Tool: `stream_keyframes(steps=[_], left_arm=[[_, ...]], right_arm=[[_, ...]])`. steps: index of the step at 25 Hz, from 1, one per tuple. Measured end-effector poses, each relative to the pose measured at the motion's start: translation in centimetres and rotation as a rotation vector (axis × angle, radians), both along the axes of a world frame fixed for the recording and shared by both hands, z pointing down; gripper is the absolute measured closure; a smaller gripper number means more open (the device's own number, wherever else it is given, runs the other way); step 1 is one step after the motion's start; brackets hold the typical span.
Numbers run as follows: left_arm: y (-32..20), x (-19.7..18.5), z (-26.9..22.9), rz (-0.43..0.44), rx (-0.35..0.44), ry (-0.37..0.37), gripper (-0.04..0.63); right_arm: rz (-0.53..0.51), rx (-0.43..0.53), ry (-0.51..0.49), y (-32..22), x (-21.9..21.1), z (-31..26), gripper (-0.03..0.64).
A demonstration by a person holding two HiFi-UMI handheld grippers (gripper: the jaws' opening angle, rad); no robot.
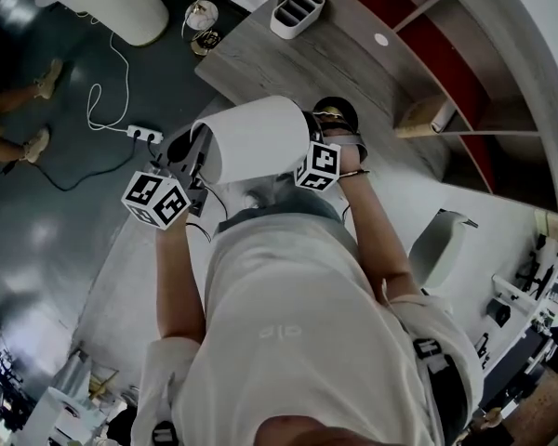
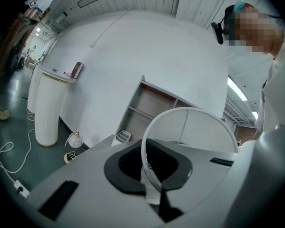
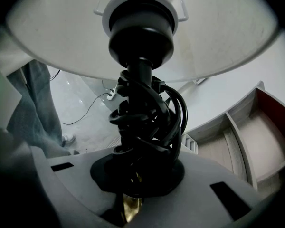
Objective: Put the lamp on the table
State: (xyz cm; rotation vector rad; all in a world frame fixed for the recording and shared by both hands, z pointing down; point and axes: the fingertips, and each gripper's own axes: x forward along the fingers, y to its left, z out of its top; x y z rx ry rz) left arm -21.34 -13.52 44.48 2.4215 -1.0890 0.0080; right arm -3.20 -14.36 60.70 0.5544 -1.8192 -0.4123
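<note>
**Clothing.** Pale short-sleeved T-shirt (image 1: 288,286) with a small light print (image 1: 281,331) on the chest. A dark strap (image 1: 429,347) with white markings runs over the right shoulder area. A dark headset (image 2: 224,23) sits on the head.

**Left gripper** (image 2: 154,186). Light grey moulded shell with a black-lined recess at centre and one dark rectangular slot (image 2: 58,199) on each side. A thin black cable (image 1: 203,231) runs beside it.

**Right gripper** (image 3: 133,198). It has the same grey shell, the same black recess and matching slots.

**Marker cubes.** Both have white faces with black square codes: left cube (image 1: 155,199), right cube (image 1: 318,165).
</note>
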Motion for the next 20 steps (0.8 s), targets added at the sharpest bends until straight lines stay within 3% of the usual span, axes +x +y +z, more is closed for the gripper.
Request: stream_keyframes(steps=[20], left_arm=[[-7.4, 2.8, 2.2, -0.122, -0.076, -0.157, 0.572]], right_arm=[[-0.177, -0.085, -0.175, -8.7, -0.9, 5.2, 0.556]])
